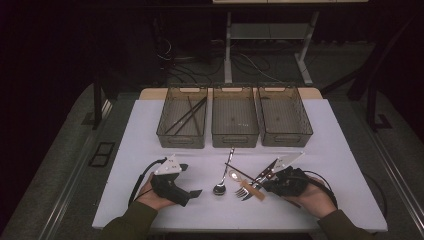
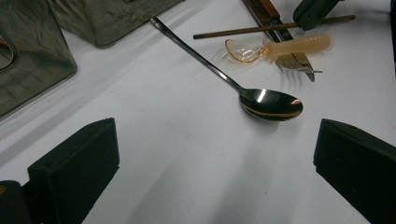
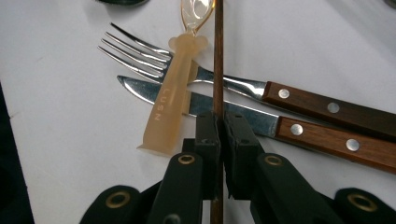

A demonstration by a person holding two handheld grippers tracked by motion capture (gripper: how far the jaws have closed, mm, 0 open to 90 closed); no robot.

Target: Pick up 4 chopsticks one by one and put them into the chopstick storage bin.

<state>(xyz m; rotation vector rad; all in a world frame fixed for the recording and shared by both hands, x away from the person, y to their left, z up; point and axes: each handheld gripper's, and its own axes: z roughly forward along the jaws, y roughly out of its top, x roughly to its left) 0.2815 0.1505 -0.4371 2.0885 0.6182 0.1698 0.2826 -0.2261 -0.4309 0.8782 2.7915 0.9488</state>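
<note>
chopstick (image 3: 218,56) pinched in right gripper (image 3: 219,122) fingers; left gripper (image 2: 210,154) wide open over bare table (image 2: 177,154).

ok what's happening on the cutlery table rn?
A person is working with a gripper in each hand. The right gripper is shut on a brown chopstick lying across the fork and knife. The left gripper rests open on the table near the metal spoon. Two chopsticks already lie in the left bin.

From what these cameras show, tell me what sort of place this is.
Likely a lab bench for a cutlery-sorting test: a white table in a dark room, three mesh bins, loose cutlery, and cables on the floor.
</note>
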